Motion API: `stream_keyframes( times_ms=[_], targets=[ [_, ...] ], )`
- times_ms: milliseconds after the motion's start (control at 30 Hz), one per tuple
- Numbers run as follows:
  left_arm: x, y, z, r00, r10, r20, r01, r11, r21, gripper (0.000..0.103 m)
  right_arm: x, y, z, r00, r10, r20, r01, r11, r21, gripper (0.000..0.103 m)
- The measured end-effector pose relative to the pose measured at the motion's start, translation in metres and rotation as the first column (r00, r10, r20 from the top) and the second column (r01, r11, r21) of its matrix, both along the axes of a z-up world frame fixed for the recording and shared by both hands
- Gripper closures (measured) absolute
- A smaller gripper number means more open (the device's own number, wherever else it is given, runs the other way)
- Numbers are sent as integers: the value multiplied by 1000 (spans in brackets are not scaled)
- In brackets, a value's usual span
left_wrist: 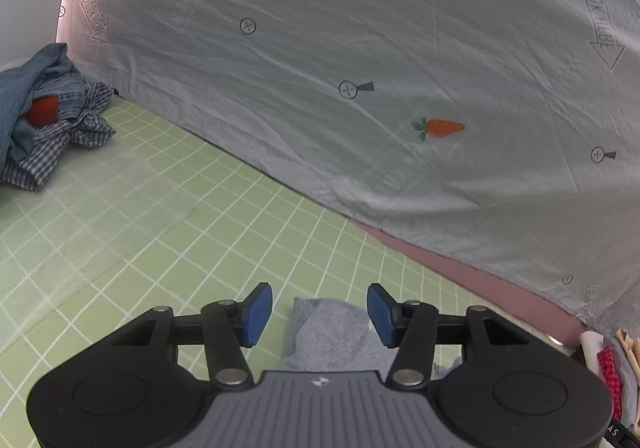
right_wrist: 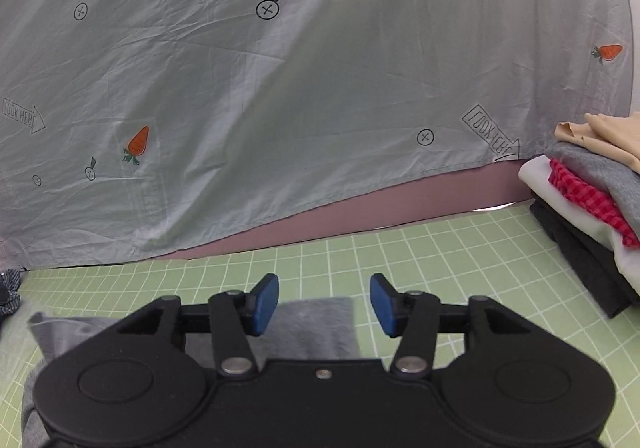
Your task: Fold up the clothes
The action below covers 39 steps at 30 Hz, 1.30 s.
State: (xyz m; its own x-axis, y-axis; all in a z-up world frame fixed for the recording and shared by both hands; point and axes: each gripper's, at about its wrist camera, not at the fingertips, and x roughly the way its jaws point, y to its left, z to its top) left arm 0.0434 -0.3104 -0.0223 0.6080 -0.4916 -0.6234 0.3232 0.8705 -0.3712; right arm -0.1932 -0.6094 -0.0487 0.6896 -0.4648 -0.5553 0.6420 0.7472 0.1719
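A grey garment [left_wrist: 328, 332] lies flat on the green grid mat [left_wrist: 160, 216], mostly hidden under both grippers. In the left wrist view my left gripper [left_wrist: 320, 314] hovers open over the garment's edge, blue pads apart with nothing between them. In the right wrist view the same grey garment [right_wrist: 316, 324] spreads left under the tool, and my right gripper [right_wrist: 324, 304] is open just above its far edge. The green grid mat [right_wrist: 440, 256] stretches ahead of it.
A crumpled heap of denim and checked clothes [left_wrist: 48, 112] sits at the mat's far left. A stack of folded clothes [right_wrist: 592, 192] stands at the right. A grey sheet printed with carrots and arrows [right_wrist: 300, 88] hangs behind the mat.
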Motion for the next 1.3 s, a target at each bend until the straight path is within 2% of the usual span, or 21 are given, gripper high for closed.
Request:
stream_keyframes(
  times_ms=[133,367,500,567,600,633,767,833,900,1000,1033,1100,1133,1200,1300],
  targets=[
    [-11,-2,-22,998,-56,-32,58,996,62,49,0,-13,-2,999,-42,8,42,999,21,50],
    [-28,-33,-24,982,-164,90,144,970,196,50,-1,-10,-43,998,-17,-63,24,994,110,49],
    [-37,-47,-20,968,-198,155,156,957,246,52,2,-11,-45,997,-20,-71,28,994,104,48],
    [-37,-52,-23,965,-219,146,178,951,251,66,3,-12,-45,997,-20,-73,27,995,97,48],
    [-36,-54,-26,964,-229,134,189,948,256,82,3,-13,-44,997,-19,-74,26,995,93,48],
    [-35,-57,-29,963,-239,122,201,944,263,88,3,-14,-44,997,-18,-76,25,996,90,48],
    [-31,-65,-39,961,-260,95,225,933,282,83,5,-16,-44,997,-15,-76,22,996,90,48],
    [-30,-67,-43,959,-272,84,238,928,287,69,5,-17,-45,997,-14,-78,21,995,93,48],
    [-28,-69,-47,956,-285,71,253,922,292,65,6,-18,-47,997,-13,-82,21,995,97,48],
    [-27,-73,-59,955,-291,51,258,905,337,68,8,-21,-51,996,-10,-88,19,994,106,46],
    [-26,-74,-63,957,-285,45,253,903,347,79,9,-22,-52,996,-9,-88,18,994,109,46],
    [-23,-70,-65,965,-259,35,234,916,325,93,11,-23,-54,996,-7,-90,17,993,114,46],
    [-22,-68,-65,969,-244,31,223,925,308,96,11,-23,-55,996,-6,-93,17,993,115,46],
    [-20,-63,-59,974,-223,45,202,938,282,98,13,-23,-56,995,-2,-99,13,994,112,47],
    [-20,-55,-29,978,-167,126,128,954,271,98,13,-23,-52,994,-2,-105,13,994,109,47]
  ],
)
